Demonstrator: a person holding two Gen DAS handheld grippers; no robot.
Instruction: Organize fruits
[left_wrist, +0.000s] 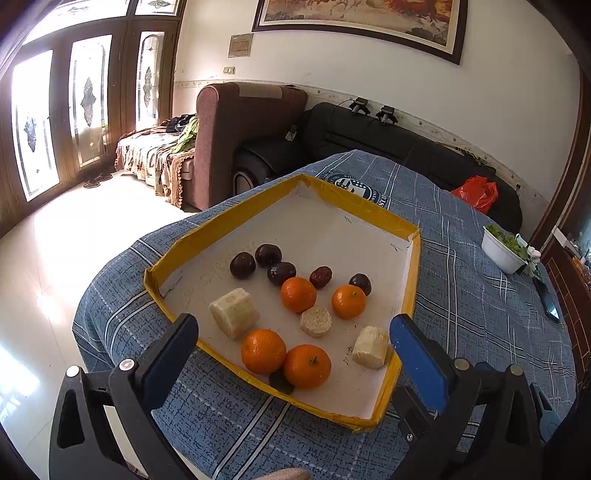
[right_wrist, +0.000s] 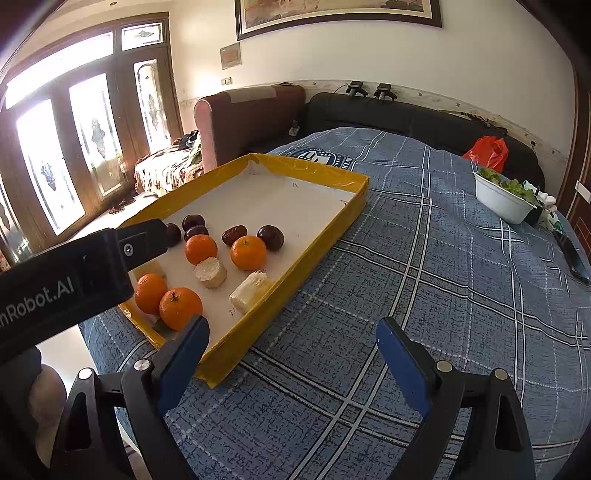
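A shallow yellow-rimmed tray (left_wrist: 369, 210) with a white floor lies on the blue plaid table; it also shows in the right wrist view (right_wrist: 332, 177). In it lie several oranges (left_wrist: 306, 365) (right_wrist: 248, 252), several dark plums (left_wrist: 242, 265) (right_wrist: 270, 237), a brown date (left_wrist: 320, 277) (right_wrist: 234, 235) and three pale sugarcane pieces (left_wrist: 234, 313) (right_wrist: 210, 272). My left gripper (left_wrist: 295, 332) is open and empty, just above the tray's near edge over the front oranges. My right gripper (right_wrist: 293, 338) is open and empty over the cloth, right of the tray.
A white bowl of greens (left_wrist: 503, 246) (right_wrist: 503, 199) stands at the table's far right, with a dark phone (right_wrist: 574, 258) beside it. The left gripper's body (right_wrist: 66, 277) crosses the left of the right wrist view. Sofas and a red bag (left_wrist: 476, 192) lie behind the table.
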